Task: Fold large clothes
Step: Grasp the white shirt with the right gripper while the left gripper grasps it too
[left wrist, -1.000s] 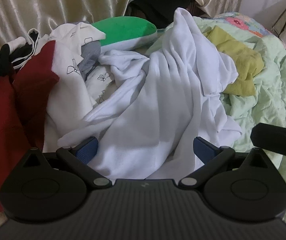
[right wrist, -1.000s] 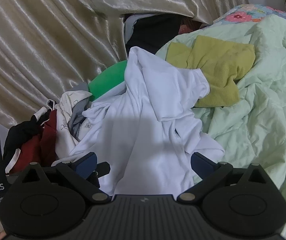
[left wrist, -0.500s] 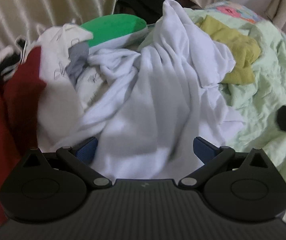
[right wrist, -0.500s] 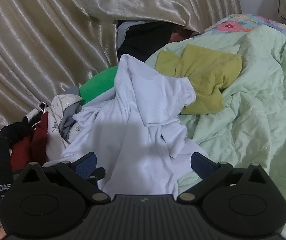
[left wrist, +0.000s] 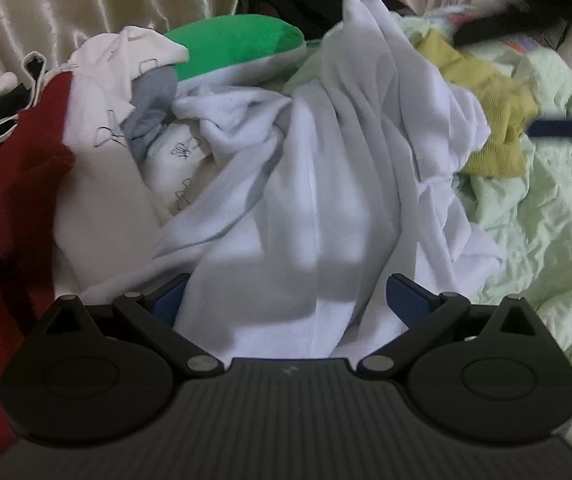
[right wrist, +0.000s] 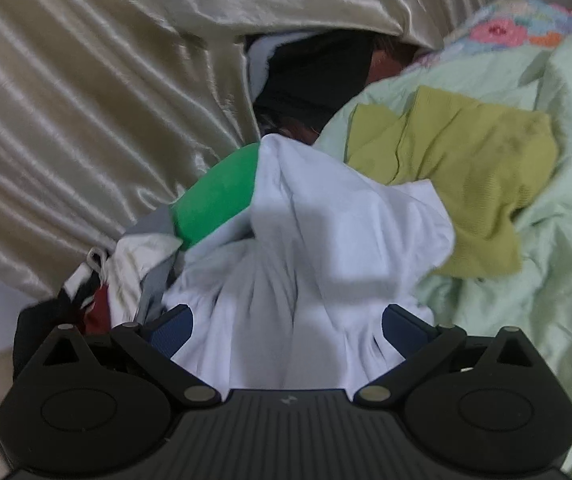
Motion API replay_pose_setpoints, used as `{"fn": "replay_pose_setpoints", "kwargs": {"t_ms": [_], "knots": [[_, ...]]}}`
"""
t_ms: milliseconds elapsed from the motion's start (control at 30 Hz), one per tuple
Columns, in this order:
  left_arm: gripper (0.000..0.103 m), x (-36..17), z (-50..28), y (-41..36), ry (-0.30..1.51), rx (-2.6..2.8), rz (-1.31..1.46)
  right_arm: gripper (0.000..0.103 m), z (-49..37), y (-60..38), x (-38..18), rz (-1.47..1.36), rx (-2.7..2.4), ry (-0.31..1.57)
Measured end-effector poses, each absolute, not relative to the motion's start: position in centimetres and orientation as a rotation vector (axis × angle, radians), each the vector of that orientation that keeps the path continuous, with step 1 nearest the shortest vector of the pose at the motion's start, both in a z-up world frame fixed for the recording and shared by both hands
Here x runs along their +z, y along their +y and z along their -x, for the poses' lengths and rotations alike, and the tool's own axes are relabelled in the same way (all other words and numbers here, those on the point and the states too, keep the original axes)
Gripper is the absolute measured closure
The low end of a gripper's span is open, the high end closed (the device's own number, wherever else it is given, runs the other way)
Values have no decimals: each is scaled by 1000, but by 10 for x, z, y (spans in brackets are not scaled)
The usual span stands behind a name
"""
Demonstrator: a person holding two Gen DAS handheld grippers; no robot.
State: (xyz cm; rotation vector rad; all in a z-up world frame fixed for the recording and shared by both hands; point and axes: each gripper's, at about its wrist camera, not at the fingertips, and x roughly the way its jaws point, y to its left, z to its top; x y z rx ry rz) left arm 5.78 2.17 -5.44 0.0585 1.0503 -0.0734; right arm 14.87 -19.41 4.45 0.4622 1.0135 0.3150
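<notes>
A large white garment [left wrist: 325, 184] lies crumpled in a heap on the bed, its top bunched into a peak; it also shows in the right wrist view [right wrist: 325, 248]. My left gripper [left wrist: 286, 300] is open, its blue pads wide apart over the garment's near edge. My right gripper [right wrist: 286, 328] is open and close over the middle of the same white garment; cloth lies between its blue pads, not pinched. The right gripper's arm shows as a dark blur in the left wrist view [left wrist: 561, 128].
A pile of other clothes lies to the left: dark red [left wrist: 18, 184], white patterned [left wrist: 102, 92], grey, black. A green cushion [left wrist: 238, 48] sits behind. An olive-yellow garment [right wrist: 465, 176] lies on the pale green quilt [right wrist: 557, 280]. A cream curtain [right wrist: 106, 100] hangs behind.
My right gripper has moved forward and down, much closer to the white garment. My left gripper has edged closer to the garment too. Both stay open.
</notes>
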Motion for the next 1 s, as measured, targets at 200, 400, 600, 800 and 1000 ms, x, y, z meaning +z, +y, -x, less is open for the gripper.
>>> {"fn": "replay_pose_setpoints", "kwargs": {"t_ms": [200, 400, 600, 800, 1000], "knots": [[0, -79, -70, 19, 1067, -88, -151, 1, -192, -156, 33, -238, 383, 1008], [18, -82, -67, 25, 983, -132, -125, 1, -233, -139, -10, -105, 398, 1024], [59, -79, -63, 26, 950, -151, -162, 81, -232, -148, -36, -150, 422, 958], [72, -54, -55, 33, 915, -272, -62, 83, -169, -195, 15, -277, 449, 746], [81, -16, -30, 22, 819, -433, -13, 83, -69, -266, 73, -368, 437, 523]]}}
